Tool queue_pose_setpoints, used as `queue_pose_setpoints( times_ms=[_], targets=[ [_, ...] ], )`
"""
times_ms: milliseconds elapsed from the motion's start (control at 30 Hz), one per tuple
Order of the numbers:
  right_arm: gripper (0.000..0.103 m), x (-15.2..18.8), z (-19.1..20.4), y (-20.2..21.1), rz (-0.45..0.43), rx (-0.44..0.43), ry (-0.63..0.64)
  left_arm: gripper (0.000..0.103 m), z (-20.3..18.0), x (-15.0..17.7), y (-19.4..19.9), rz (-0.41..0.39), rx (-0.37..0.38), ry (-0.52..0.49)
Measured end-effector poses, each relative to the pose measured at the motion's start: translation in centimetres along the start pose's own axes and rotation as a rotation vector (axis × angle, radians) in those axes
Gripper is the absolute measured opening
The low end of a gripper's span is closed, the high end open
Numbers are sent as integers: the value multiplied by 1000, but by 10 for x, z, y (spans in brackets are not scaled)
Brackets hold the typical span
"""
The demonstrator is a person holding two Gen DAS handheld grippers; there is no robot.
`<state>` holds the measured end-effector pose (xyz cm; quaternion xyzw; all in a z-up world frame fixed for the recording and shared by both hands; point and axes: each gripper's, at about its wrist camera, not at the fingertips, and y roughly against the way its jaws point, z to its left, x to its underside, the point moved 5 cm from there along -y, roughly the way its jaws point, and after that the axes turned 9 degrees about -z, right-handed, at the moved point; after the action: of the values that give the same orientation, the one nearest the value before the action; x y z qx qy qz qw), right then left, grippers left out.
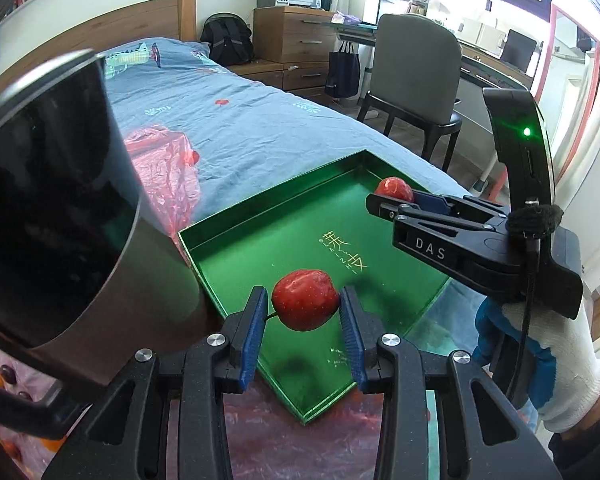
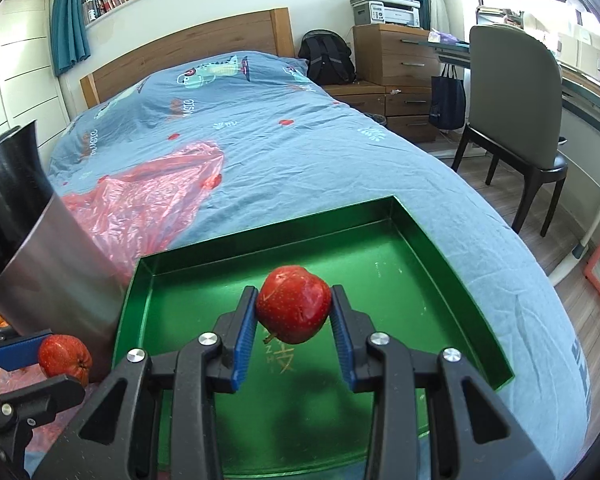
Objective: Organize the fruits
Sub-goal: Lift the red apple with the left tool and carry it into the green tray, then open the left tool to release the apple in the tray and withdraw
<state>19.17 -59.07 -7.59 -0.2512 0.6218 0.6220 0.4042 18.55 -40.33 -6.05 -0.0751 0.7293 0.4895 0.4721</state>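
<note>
Left gripper (image 1: 303,320) pinches a red fruit (image 1: 305,299) between its blue fingers (image 1: 253,334), stem poking toward the left finger; skin glossy w/ pale speckles. Right gripper (image 2: 294,328) likewise clamps a second red fruit (image 2: 294,303), speckled, w/ faint pale scratches on top and a short stem hanging under it. Both fruits are held above the green tray (image 2: 476,280), not touching its floor; a dark shadow lies beneath each.

Tray is shallow w/ low upright walls, gold lettering on the floor, and bare floor ahead of both finger pairs; it rests on the bed (image 2: 300,152). In the left view the right gripper (image 1: 380,200) comes in from the right, over the tray's far corner.

Left of the fingers, close by, stands a tall metal container (image 2: 56,260), right against the tray's left wall. Beyond it, a pink plastic bag (image 2: 156,200) lies on the blue bedcover. Small orange and dark items (image 1: 4,376) at lower left, prob. more fruit, are too blurred to tell. Farther right: a chair (image 2: 516,104).
</note>
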Motion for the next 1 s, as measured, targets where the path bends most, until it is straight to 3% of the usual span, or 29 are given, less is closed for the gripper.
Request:
queue_pose_setpoints(
  times_ms=[200, 533, 1000],
  targets=[
    [0, 0, -12, -40, 30, 12, 15, 32, 3, 5, -37, 33, -37, 9],
    [0, 6, -10, -65, 38, -2, 15, 32, 6, 4, -87, 50, -102, 26],
    [0, 7, -2, -90, 96, 31, 44, 34, 10, 22, -109, 83, -147, 62]
  ],
)
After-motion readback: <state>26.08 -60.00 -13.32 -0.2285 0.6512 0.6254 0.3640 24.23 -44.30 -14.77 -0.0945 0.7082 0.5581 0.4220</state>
